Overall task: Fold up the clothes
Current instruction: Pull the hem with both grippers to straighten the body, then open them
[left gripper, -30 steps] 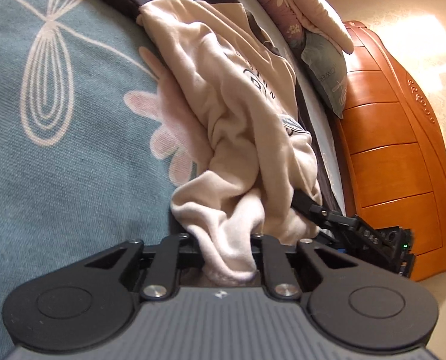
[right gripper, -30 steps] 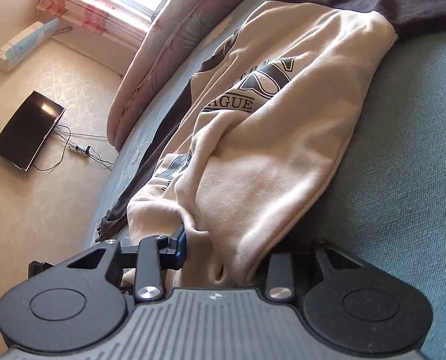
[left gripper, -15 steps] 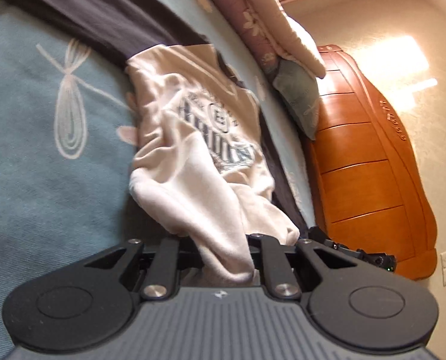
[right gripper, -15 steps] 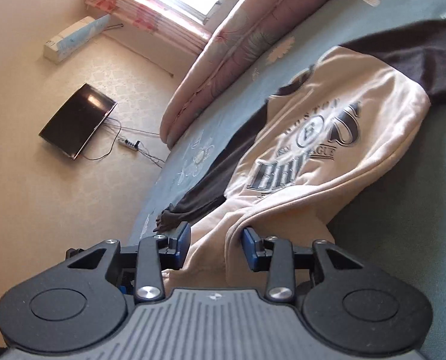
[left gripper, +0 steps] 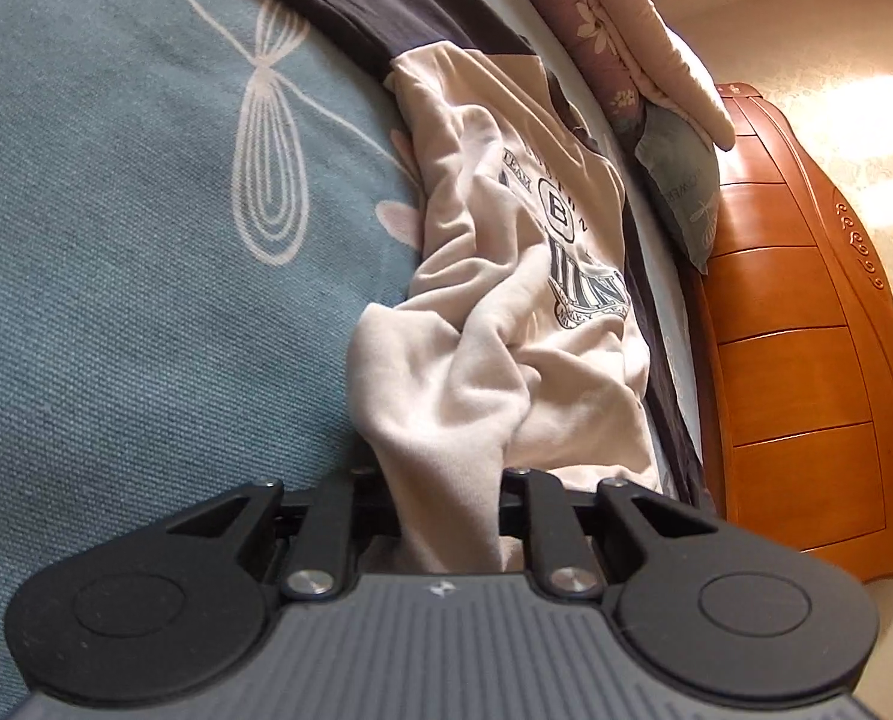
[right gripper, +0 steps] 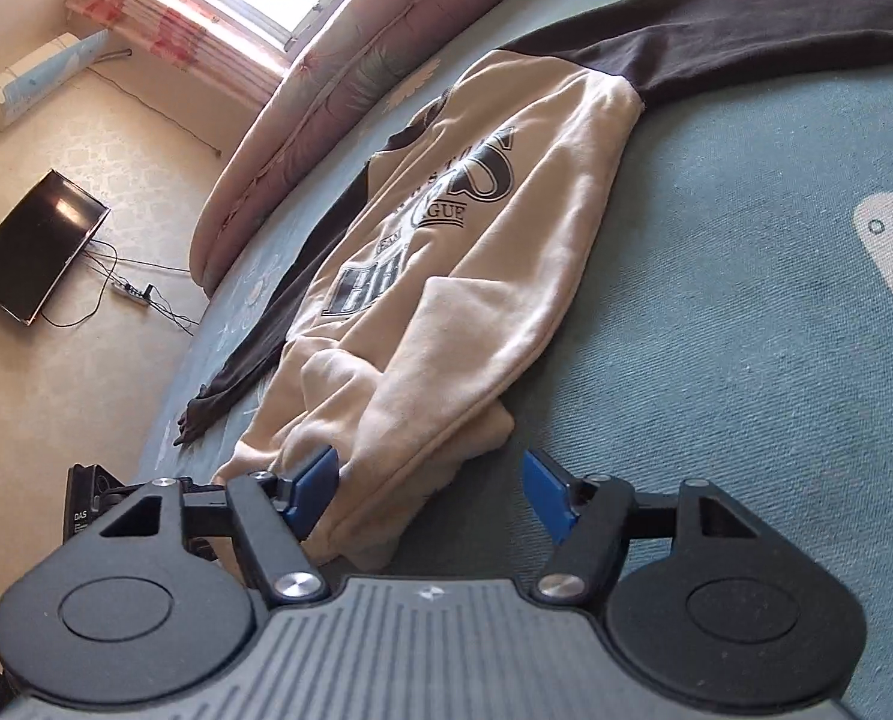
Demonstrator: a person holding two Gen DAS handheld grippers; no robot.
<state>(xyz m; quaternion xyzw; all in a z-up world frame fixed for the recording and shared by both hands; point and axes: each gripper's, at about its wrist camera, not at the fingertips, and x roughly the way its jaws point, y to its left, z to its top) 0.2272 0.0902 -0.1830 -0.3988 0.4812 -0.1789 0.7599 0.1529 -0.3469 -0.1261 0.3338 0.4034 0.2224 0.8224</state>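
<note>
Between the left gripper's (left gripper: 446,516) clenched fingers (left gripper: 326,516) the soft, limp sweatshirt (left gripper: 506,312) hem is pinched; the right gripper (right gripper: 428,486), just opened, is released, and the hem corner is best regrasped.

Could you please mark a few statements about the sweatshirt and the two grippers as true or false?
1. The left gripper is clamped on the cream sweatshirt. True.
2. The right gripper is shut tight on the hem. False: its jaws have just been opening, and the blue pads stand apart, with fabric lying loose between them.
3. The sweatshirt has dark sleeves. True.
4. The sweatshirt lies on the floor. False: it lies on the teal bedspread.
</note>
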